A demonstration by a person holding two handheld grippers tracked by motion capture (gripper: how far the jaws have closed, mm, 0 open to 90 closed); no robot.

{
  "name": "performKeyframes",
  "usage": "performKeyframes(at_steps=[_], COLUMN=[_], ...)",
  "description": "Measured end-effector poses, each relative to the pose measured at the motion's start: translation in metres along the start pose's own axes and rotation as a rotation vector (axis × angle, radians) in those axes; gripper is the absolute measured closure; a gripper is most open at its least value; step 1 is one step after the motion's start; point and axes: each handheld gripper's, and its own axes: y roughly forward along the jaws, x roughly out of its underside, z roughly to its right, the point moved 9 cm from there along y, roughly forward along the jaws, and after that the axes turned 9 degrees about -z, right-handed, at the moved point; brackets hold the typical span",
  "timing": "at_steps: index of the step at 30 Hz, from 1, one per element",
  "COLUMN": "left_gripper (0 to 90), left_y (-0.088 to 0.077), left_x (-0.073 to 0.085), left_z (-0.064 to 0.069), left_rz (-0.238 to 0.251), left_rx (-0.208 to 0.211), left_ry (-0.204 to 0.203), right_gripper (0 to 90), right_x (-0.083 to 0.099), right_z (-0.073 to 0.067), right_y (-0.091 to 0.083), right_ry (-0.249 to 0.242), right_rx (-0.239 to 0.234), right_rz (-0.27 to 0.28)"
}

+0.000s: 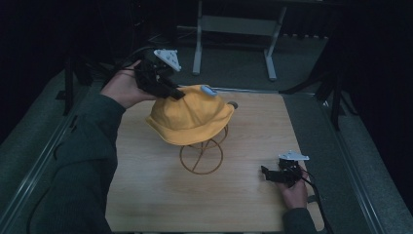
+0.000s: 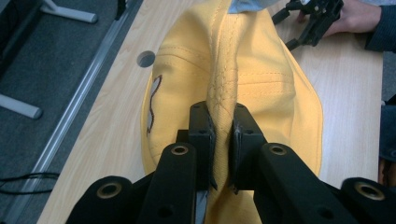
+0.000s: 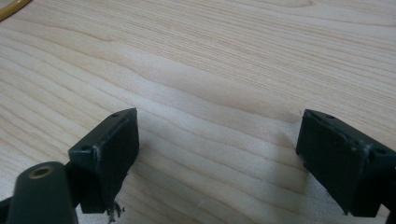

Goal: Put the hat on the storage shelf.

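A yellow bucket hat sits on a gold wire stand in the middle of the wooden table. My left gripper comes in from the upper left and is shut on a pinched fold of the hat's crown. In the left gripper view both pads squeeze that ridge of the yellow hat, with my left gripper straddling it. My right gripper rests low over the table at the lower right, open. In the right gripper view my right gripper has bare wood between its jaws.
A round hole pierces the table behind the hat. A metal rail runs along the table's left side and another along the right. A grey frame's legs stand on the floor beyond the far edge.
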Motion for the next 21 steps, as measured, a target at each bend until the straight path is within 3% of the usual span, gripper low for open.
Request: performKeyframes(at_steps=[21], left_gripper=[78.6], left_y=[0.050], left_x=[-0.025], left_z=[0.016], left_rz=[-0.005], left_rx=[0.024], left_ry=[0.034], right_gripper=[13.2], right_x=[0.000], right_z=[-0.001], right_y=[0.000], right_ry=[0.008], right_rx=[-0.002], right_rz=[-0.001])
